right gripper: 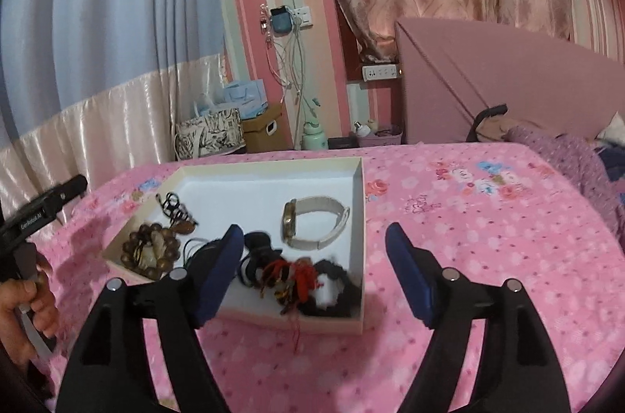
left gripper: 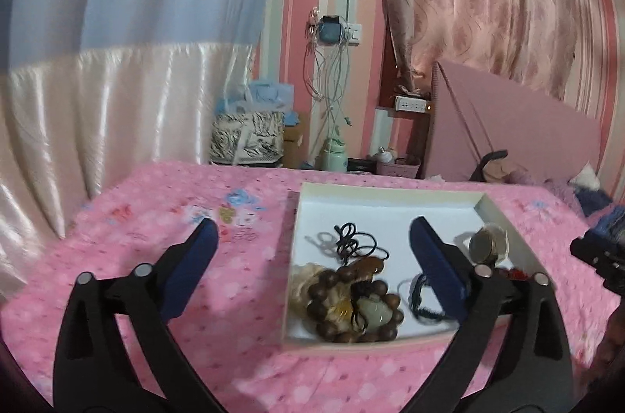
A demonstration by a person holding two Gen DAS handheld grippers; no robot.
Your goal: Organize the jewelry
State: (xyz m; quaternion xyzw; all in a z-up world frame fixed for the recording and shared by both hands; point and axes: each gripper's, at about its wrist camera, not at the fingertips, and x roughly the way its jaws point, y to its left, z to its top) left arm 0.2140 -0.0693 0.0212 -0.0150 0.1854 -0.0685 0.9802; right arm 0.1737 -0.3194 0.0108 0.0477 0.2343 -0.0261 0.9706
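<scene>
Both grippers hang over the bed w/ jaws wide apart, nothing held: left gripper [left gripper: 312, 249] above the bead bracelet [left gripper: 353, 307], right gripper [right gripper: 314, 249] nr the watch [right gripper: 312, 223]. Jewelry all sits in the white tray [right gripper: 273, 168], prob. so each piece gets picked out separately.

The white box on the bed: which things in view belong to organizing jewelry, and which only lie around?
For the job:
white box
wooden bead bracelet
watch
red cord tangle
black cord

Lying about:
green bottle
patterned bag
cardboard box
charging cables
pink bedsheet
</scene>
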